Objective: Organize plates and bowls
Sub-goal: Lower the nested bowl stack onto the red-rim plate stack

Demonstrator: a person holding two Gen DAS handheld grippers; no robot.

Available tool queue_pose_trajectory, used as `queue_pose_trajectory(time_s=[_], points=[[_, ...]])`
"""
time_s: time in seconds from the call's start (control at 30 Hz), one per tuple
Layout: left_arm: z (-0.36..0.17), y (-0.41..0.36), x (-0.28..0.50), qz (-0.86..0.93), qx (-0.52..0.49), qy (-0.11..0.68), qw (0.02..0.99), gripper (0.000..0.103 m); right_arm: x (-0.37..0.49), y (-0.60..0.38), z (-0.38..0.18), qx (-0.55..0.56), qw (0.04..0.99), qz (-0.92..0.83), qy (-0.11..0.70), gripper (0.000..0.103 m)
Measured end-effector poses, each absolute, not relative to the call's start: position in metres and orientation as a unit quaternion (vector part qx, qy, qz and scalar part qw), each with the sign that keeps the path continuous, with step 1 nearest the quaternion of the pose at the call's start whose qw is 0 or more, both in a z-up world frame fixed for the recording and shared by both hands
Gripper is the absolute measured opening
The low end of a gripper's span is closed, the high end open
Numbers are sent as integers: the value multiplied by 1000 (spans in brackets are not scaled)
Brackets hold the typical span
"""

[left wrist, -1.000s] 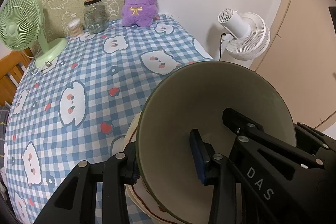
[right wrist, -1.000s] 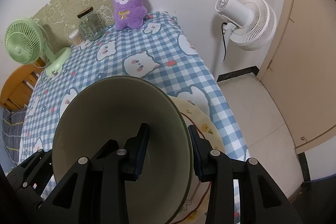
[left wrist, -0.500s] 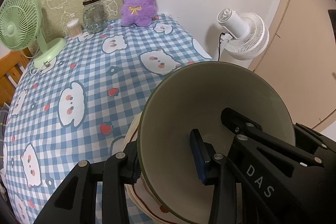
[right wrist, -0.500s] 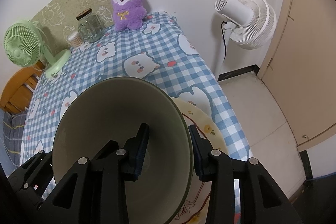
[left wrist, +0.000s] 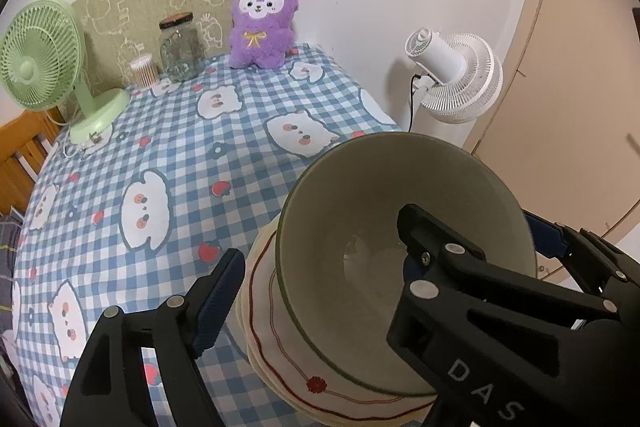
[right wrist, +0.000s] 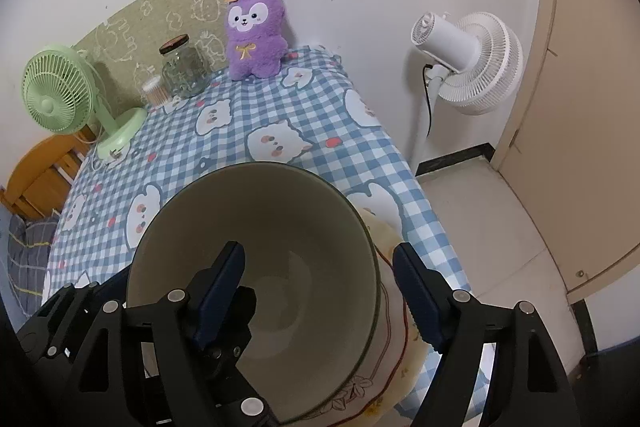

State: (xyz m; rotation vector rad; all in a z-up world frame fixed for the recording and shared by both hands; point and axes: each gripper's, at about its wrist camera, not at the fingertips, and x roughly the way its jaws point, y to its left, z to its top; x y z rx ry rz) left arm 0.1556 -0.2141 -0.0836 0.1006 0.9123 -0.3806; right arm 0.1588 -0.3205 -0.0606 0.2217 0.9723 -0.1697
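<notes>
A green-rimmed bowl [left wrist: 384,203] rests in a white bowl with a red line [left wrist: 260,291], on a stack of plates [right wrist: 394,383] near the table's front right corner. It also shows in the right wrist view [right wrist: 256,227]. My left gripper [left wrist: 320,291] is open, one finger outside the bowl's left wall and one inside. My right gripper [right wrist: 320,291] is open, straddling the bowl's right wall, with its fingers apart from the rim.
A blue checked tablecloth [left wrist: 180,147] covers the table. At the back stand a green fan [left wrist: 44,67], a glass jar [left wrist: 180,47], a swab box [left wrist: 143,71] and a purple plush [left wrist: 262,23]. A white floor fan [left wrist: 456,75] stands beyond the right edge.
Both grippers have opened and let go of the green-rimmed bowl's rim. The bowl has gone down into the white bowl on the plates.
</notes>
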Motion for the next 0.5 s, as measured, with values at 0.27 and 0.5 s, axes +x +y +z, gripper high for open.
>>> queue_pose_trajectory(time_s=[0.27, 0.5], points=[[-66, -209, 138, -181, 58, 406, 894, 91, 143, -315, -43, 98, 888, -97, 438, 80], [-53, -197, 122, -177, 53, 382, 906, 95, 123, -306, -25, 86, 903, -102, 409, 81]])
